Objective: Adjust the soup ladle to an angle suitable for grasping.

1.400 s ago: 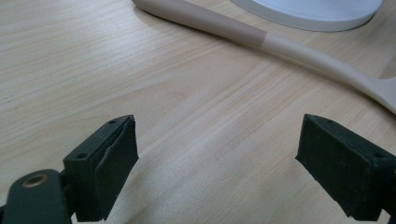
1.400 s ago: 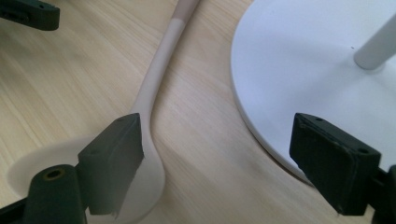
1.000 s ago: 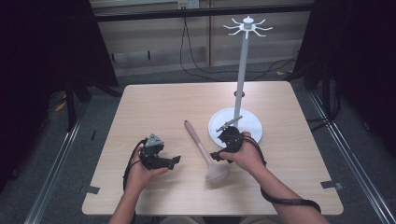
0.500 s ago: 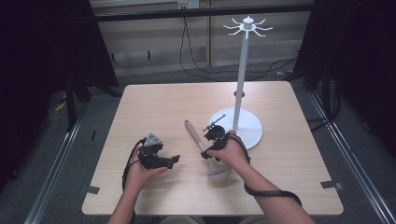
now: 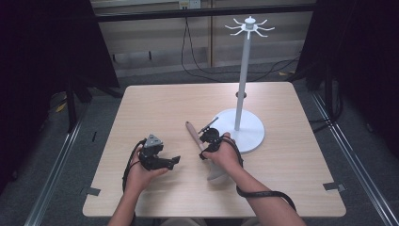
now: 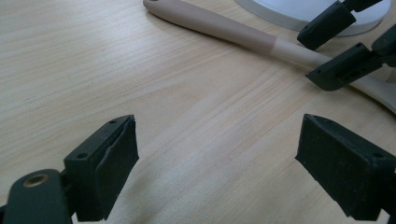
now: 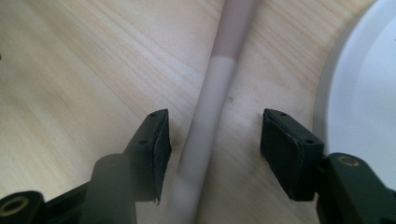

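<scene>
The jaws of the right gripper (image 7: pixel 212 154) are set astride the handle of a spoon (image 7: pixel 210 116), one pad on each side, and have just been closing; a gap is still seen between each pad and the handle, so nothing is pinched yet. The straddle is judged to be a line-up for a grasp: with the handle centred between the pads, it can be clamped squarely across its narrow width.

The spoon (image 5: pixel 194 135) lies flat on the table (image 5: pixel 155 108), slanted, its far end pointing away from the person and its pale bowl end tucked under the right hand (image 5: pixel 225 155), just beside the round white base of a stand (image 5: pixel 244 133). The handle is two-toned: a warmer tan toward the far tip, a paler beige nearer the bowl, with a sharp line between them. It is smooth, rounded and slim, with a small hole at the tip.

The left gripper (image 6: pixel 217 165) is held low over bare wood with its jaws spread wide and nothing between them, apparently kept clear in waiting.

The stand's hooked top (image 5: pixel 249 26) is bare; the spoon may be meant to be hung there.
</scene>
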